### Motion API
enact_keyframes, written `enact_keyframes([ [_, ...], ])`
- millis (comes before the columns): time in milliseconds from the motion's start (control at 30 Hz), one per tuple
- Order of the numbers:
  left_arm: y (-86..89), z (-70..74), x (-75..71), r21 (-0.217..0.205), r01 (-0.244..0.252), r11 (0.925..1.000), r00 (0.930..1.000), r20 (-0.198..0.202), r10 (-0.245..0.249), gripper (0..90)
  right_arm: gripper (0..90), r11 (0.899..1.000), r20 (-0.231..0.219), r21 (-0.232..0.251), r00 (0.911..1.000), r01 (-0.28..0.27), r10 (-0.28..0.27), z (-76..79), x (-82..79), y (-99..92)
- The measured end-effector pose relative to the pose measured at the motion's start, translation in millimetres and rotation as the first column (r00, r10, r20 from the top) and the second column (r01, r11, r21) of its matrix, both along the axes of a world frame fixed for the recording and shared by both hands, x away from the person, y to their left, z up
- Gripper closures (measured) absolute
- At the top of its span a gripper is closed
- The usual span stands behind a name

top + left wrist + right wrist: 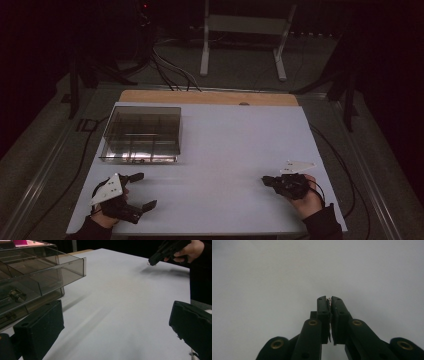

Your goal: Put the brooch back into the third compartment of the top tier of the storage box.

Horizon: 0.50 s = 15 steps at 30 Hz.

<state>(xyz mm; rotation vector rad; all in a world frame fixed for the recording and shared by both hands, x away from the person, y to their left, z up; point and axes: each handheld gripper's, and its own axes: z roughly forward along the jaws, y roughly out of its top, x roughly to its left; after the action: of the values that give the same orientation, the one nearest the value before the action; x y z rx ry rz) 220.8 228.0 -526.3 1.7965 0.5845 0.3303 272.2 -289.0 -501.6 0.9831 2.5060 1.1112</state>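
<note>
High view, item list.

1. White rectangular tabletop (235, 145), mostly bare, resting on a wooden board whose far edge shows.
2. Smoke-tinted clear plastic compartment box (142, 132), far left part of the tabletop, lid off or open. The left gripper view shows its dividers and a small metal part (16, 295) lying in one near cell.
3. Left gripper (144, 190), near-left corner, just short of the box. Jaws spread wide, nothing between them, pointing across the tabletop.
4. Right gripper (265, 179), near-right area, well apart from the box, held just above the surface in the person's right hand (307, 197). Jaws pressed fully together. The right gripper view shows a small thin pale sliver (329, 300) pinched in the seam between the pads. A faint glint at the tip in the left gripper view agrees with this. What the sliver is cannot be made out; it is too small.

Handling note, by judgement: the sliver looks very light, thin and probably stiff, so it is easily lost or flicked away if the pinch loosens. The best hold is across its flat faces at the very tips of the pads, as it is now. Release should be low, inside a cell of the box, not from a height.
</note>
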Motion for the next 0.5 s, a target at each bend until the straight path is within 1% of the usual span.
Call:
enact_keyframes([
  [133,0.3,0.2,0.2,-0.007,0.0,1.0,1.0,-0.002,0.0,0.6,85.9,1.0,0.011,0.006,0.9998,-0.015,0.015,6.6,4.5,8.7],
  [233,0.1,0.2,-0.3,-0.001,0.004,1.0,1.0,0.0,-0.004,0.6,85.9,0.999,0.021,0.004,0.9992,-0.034,0.034,11.3,8.2,16.1],
  [333,0.3,0.2,-0.2,-0.005,0.001,1.0,1.0,-0.001,-0.001,0.6,86.0,0.999,0.029,0.007,0.9981,-0.054,0.054,15.2,12.8,25.0],
  [500,0.1,-0.2,0.0,-0.005,0.004,1.0,1.0,-0.007,-0.005,0.6,85.9,0.996,0.036,-0.002,0.9955,-0.087,0.087,20.0,19.8,39.6],
])
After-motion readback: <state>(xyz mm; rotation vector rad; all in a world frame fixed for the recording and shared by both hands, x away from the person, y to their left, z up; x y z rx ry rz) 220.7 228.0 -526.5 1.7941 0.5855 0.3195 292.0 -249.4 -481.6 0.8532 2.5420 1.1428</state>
